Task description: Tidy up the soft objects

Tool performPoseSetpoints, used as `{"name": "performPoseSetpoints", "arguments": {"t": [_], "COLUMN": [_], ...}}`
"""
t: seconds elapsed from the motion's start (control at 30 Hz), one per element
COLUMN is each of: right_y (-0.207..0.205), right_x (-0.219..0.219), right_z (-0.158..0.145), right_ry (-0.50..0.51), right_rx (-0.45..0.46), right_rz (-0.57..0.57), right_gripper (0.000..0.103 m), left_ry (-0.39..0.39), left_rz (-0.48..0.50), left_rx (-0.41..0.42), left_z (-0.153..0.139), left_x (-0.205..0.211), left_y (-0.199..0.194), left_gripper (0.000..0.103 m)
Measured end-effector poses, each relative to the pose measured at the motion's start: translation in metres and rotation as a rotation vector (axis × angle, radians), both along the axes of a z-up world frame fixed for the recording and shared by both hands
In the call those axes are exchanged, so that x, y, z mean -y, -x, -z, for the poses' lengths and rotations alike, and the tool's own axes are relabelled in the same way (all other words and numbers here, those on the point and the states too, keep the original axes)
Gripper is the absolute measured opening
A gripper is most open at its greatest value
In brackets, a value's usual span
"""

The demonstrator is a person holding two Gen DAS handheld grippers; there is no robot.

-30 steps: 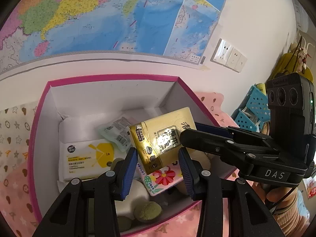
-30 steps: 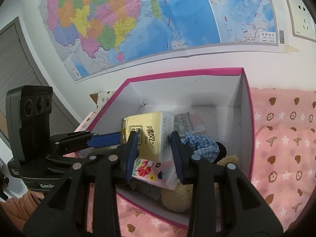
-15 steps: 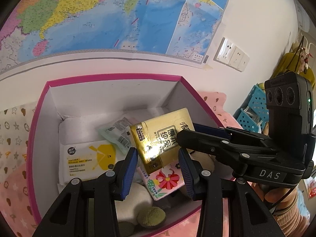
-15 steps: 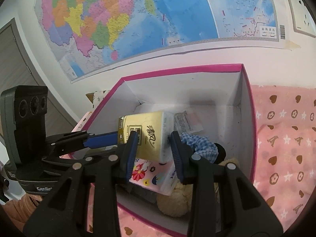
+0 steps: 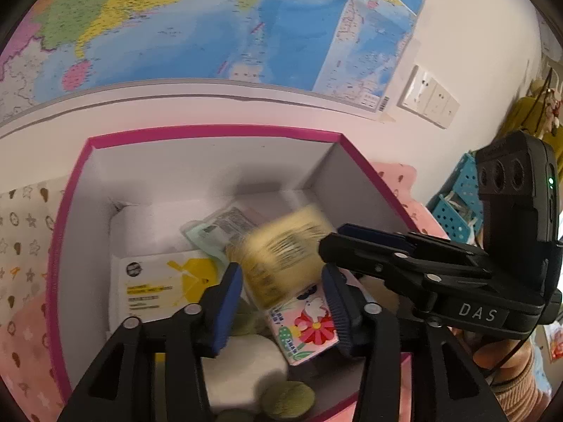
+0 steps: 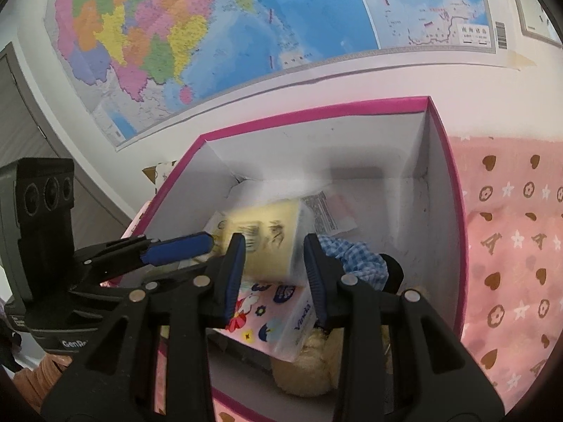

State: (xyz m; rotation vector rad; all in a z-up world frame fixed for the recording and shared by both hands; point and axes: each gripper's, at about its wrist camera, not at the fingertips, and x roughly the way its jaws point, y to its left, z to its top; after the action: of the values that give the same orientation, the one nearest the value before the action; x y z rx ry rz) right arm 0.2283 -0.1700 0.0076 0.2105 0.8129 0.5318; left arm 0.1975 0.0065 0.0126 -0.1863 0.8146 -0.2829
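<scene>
A yellow tissue pack (image 5: 281,249) (image 6: 267,239) is motion-blurred between both grippers' fingers, over the pink-rimmed white box (image 5: 211,133) (image 6: 316,112). It looks loose and tilted, touching neither pad clearly. My left gripper (image 5: 281,302) is open above the box's near side. My right gripper (image 6: 271,274) is open too; in the left wrist view its fingers (image 5: 369,242) reach in from the right. Below the pack lies a pink flowered tissue pack (image 5: 306,327) (image 6: 278,320).
In the box lie a white-and-yellow wipes pack (image 5: 158,288), a mint sachet (image 5: 218,228), a blue checked cloth (image 6: 355,256), a cream plush toy (image 6: 309,365) and green round pieces (image 5: 285,397). A pink patterned cloth (image 6: 510,246) covers the surface. A map hangs on the wall behind.
The right gripper has opened and let go of the yellow tissue pack, which now blurs as it drops toward the box. Both grippers have stayed nearly still.
</scene>
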Motion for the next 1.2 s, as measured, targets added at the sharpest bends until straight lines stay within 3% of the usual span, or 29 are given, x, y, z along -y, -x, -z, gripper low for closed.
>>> {"name": "performPoseSetpoints", "arguments": {"t": [0.3, 0.5, 0.63, 0.7, 0.8, 1.2], "right_y": [0.025, 0.076, 0.115, 0.129, 0.148, 0.179], "right_x": [0.007, 0.005, 0.001, -0.001, -0.002, -0.013], "right_z": [-0.009, -0.021, -0.02, -0.018, -0.007, 0.02], "right_ry": [0.009, 0.065, 0.143, 0.176, 0.211, 0.254], "right_rx": [0.041, 0.149, 0.216, 0.244, 0.253, 0.212], "right_rz": [0.007, -0.018, -0.008, 0.006, 0.043, 0.077], "right_gripper": [0.039, 0.057, 0.077, 0.087, 0.094, 0.094], "left_ry": [-0.025, -0.043, -0.102, -0.128, -0.131, -0.149], "left_rz": [-0.018, -0.032, -0.077, -0.104, -0.144, -0.265], "left_rx": [0.074, 0.161, 0.22, 0.232, 0.226, 0.139], "left_z": [-0.011, -0.023, -0.028, -0.027, -0.02, 0.012], "left_x": [-0.006, -0.008, -0.006, -0.007, -0.009, -0.008], "left_y": [0.026, 0.064, 0.101, 0.115, 0.134, 0.161], "left_gripper": [0.068, 0.084, 0.093, 0.103, 0.103, 0.103]}}
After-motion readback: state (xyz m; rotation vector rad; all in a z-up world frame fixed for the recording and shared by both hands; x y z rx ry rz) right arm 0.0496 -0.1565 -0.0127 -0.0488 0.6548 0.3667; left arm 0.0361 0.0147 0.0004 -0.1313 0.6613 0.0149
